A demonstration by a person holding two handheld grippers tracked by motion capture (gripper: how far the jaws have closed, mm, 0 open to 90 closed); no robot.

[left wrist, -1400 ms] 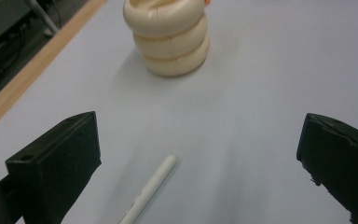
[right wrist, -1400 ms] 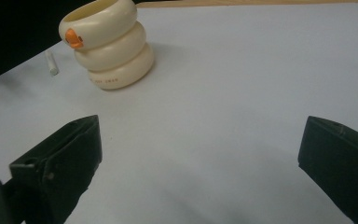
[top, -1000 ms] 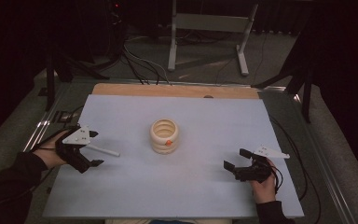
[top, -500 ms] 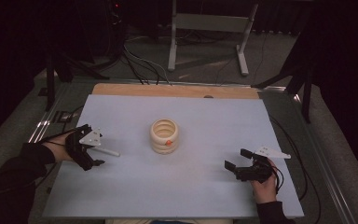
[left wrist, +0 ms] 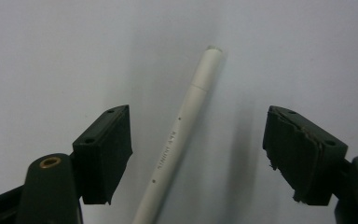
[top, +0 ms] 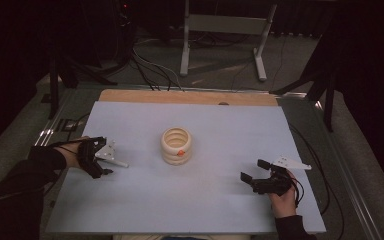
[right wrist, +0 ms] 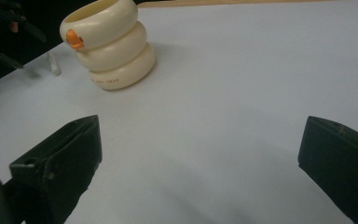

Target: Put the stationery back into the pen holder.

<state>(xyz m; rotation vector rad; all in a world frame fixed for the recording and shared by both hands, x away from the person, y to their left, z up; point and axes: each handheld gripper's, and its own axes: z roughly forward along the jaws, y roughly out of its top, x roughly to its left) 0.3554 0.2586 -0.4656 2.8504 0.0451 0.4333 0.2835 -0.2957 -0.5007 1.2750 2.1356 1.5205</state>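
Pale blue-grey table top [top: 145,210] fills the middle of the high view, with a strip of bare wood [top: 185,96] along its far edge. At the centre of the frame stands a cream holder [top: 176,145] shaped like three stacked rings, hollow at the top, with a small orange mark on its front. Right gripper [top: 252,170] sits at the lower right of the frame, its jaws spread wide and holding nothing. Left gripper [top: 109,162] sits at the left of the frame, its jaws also released, set either side of a white pen [left wrist: 177,144] without touching it. That pen lies flat on the table, well left of the holder.
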